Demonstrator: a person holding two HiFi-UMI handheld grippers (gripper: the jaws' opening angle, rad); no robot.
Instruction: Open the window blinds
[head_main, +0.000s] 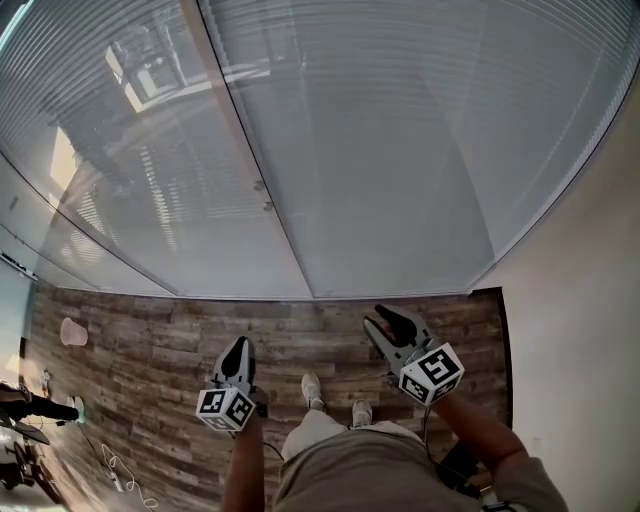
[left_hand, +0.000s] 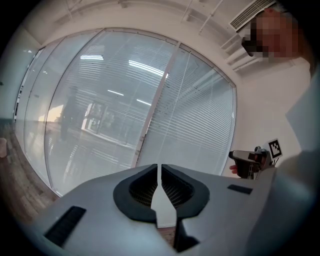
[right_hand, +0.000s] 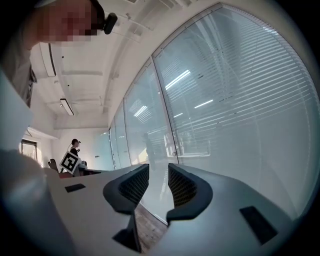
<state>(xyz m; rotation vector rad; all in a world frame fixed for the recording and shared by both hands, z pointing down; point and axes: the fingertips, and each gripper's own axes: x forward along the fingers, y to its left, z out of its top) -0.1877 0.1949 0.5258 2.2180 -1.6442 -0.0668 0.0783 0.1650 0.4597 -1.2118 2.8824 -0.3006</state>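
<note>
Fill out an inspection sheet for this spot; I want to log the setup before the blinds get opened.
Surface: wood plank floor; the person stands on it close to the window.
Job's things: window blinds lowered behind the glass, slats horizontal; two small knobs on the frame between panels.
Clutter: pale round object on the floor at left; dark gear at the left edge.
Grippers: left gripper shut, empty; right gripper open, empty; neither touches the glass.
Cables: white cable loose on the floor, lower left.
Surroundings: plain wall at right; another person farther along the glass.
</note>
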